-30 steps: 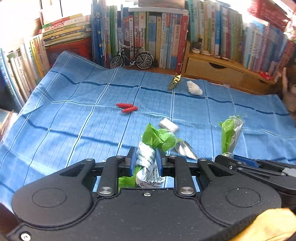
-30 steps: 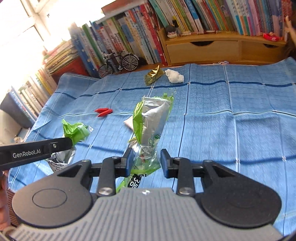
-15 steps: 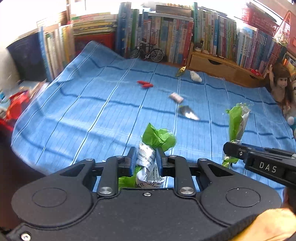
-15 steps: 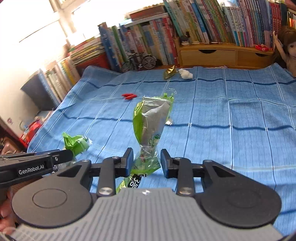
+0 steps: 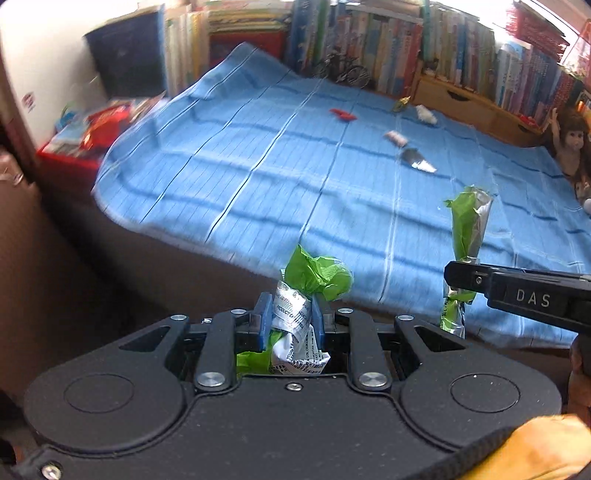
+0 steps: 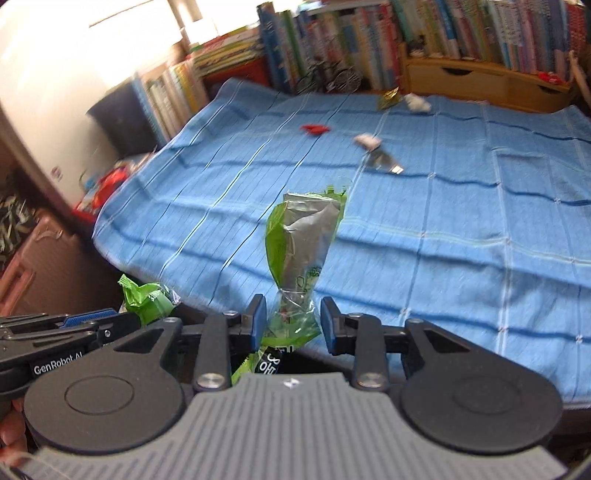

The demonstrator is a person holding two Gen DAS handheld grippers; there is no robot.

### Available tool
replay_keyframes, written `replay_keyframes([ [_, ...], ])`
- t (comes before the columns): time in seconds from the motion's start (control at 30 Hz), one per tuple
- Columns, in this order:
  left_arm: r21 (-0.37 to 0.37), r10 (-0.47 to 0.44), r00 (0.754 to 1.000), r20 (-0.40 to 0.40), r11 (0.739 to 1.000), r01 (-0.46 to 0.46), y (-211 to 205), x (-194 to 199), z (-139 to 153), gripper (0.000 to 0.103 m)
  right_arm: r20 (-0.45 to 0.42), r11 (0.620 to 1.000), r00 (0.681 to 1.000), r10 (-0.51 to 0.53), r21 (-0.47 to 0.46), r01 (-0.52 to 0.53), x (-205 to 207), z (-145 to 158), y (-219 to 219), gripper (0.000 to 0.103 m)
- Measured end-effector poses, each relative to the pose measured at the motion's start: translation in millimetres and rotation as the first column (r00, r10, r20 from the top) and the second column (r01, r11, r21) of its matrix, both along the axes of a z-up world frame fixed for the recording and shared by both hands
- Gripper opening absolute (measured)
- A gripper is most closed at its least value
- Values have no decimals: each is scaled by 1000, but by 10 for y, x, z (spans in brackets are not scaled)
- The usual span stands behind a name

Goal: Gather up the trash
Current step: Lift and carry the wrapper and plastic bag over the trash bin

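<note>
My left gripper (image 5: 291,314) is shut on a crumpled green and white wrapper (image 5: 317,273), held past the near edge of the blue cloth (image 5: 258,155). My right gripper (image 6: 293,325) is shut on the pinched neck of a green and silver snack bag (image 6: 303,240) that stands upright over the cloth's front edge. Each wrist view shows the other gripper beside it. Left lying on the cloth are a red wrapper (image 5: 343,115), a gold wrapper (image 5: 402,104), a white tissue (image 5: 425,114), a small pale piece (image 5: 396,137) and a silver foil (image 5: 417,160).
Bookshelves (image 5: 369,33) line the far side, with a model bicycle (image 5: 345,70) and a wooden drawer unit (image 5: 461,99). A doll (image 5: 570,147) sits at the right. A red box of clutter (image 5: 88,129) and a pinkish case (image 6: 40,266) stand left of the cloth.
Both grippers have drawn back from the middle of the cloth to its near left edge, each with its wrapper still gripped. The trash on the cloth has stayed where it lay.
</note>
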State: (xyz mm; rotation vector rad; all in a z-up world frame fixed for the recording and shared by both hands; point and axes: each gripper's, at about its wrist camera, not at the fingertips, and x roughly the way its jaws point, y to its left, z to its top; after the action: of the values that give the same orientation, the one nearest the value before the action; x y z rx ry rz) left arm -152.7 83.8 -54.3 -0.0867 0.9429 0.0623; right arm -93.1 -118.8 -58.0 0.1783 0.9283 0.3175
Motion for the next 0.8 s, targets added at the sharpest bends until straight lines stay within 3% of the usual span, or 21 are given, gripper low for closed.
replay_keyframes([
  [0.37, -30, 87, 991, -97, 995, -90, 296, -488, -372, 21, -73, 993, 991, 112, -19, -114, -302, -261, 441, 38],
  [0.8, -53, 100, 980, -174, 992, -111, 321, -559, -703, 21, -150, 986, 977, 154, -34, -161, -365, -536, 645, 38],
])
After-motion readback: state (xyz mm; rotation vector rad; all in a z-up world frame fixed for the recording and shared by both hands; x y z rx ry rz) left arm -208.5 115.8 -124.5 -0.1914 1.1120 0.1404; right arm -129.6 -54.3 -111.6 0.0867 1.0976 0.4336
